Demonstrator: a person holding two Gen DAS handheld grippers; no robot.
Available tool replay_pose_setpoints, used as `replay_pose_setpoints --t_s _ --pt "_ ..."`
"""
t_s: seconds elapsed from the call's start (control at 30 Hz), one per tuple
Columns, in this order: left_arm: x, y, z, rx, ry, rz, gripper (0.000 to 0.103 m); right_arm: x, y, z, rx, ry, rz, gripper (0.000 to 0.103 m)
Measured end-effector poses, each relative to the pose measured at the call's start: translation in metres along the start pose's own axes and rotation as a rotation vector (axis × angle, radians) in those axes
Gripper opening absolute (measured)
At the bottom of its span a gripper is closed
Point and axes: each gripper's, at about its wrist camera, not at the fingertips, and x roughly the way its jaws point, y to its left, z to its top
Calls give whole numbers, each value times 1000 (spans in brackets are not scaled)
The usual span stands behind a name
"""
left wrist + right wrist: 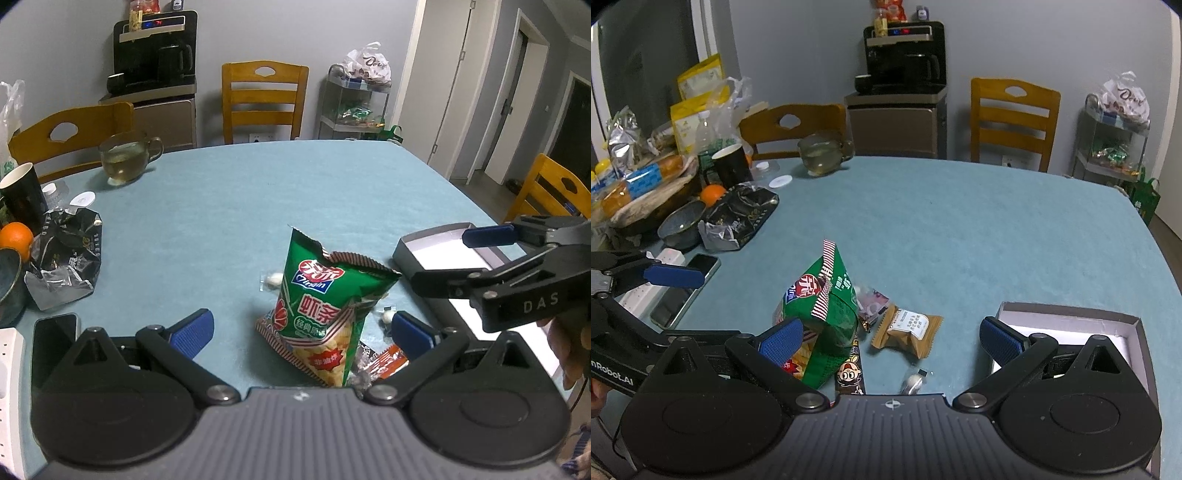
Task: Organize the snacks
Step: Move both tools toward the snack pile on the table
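Both grippers hovering wide open over the snack pile; nothing gripped.

Landmark: green chip bag (325,317), sitting upright on the blue tablecloth (229,221) with its top torn open. Far left of the bag, a crumpled black packet (68,258) is lying near an orange (16,238) and a phone (51,347). The left gripper (301,332) is hanging with its jaws spread wide to either side of the bag, touching nothing. Just right of the bag a brown wrapped pastry (907,328), a dark cartoon-print bar (851,374) and a small white candy (912,382) are lying loose. Right of the bag, the right gripper (892,338) is likewise gaping wide and empty, beside an open white-lined box (1067,314).
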Motion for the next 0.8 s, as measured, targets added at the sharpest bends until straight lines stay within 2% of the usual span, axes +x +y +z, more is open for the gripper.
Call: replay_pose_setpoints --t_s 0.23,0.5,0.8 --pt "2 3 -1 -22 24 -7 103 -1 -1 0 5 -2 -3 103" --pt "6 -11 -9 28 63 13 103 -1 0 -8 14 8 1 103" --pt "7 -16 -13 35 74 0 103 -2 -1 -9 21 6 8 103"
